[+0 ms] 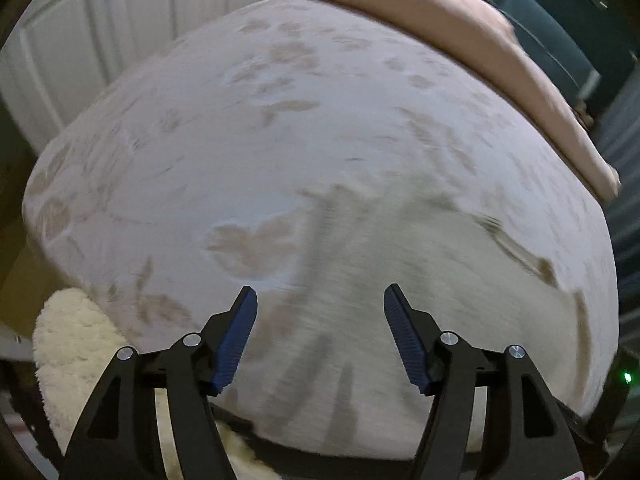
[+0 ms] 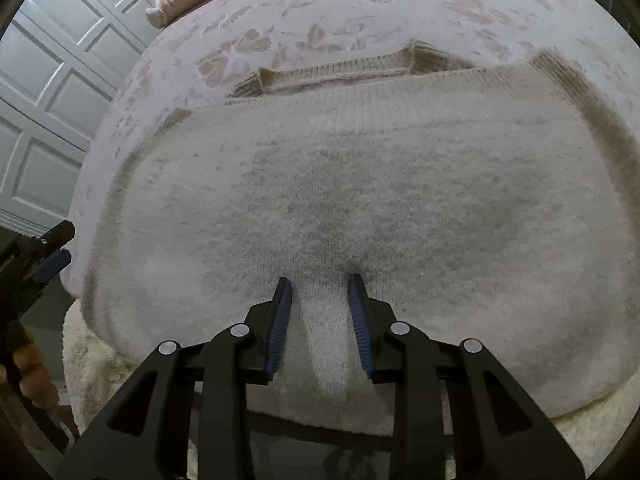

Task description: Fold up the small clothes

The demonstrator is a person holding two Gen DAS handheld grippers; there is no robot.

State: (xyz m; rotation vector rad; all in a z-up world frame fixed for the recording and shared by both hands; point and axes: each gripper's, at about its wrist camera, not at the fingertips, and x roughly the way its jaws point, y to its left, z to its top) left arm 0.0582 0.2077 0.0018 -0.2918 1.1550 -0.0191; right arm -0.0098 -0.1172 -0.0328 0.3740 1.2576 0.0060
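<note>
On the bed, right under my right gripper (image 2: 320, 284), the cream sweater (image 2: 360, 184) lies folded, its long axis running side to side across the floral bedspread (image 2: 280, 12). That gripper's jaws stand narrowly apart with a ridge of knit between them; I can't quite tell if the pads bite. My left gripper (image 1: 320, 292) gapes wide, empty, off past the sweater's left end, in a blurred view. Right hand's nearer.
</note>
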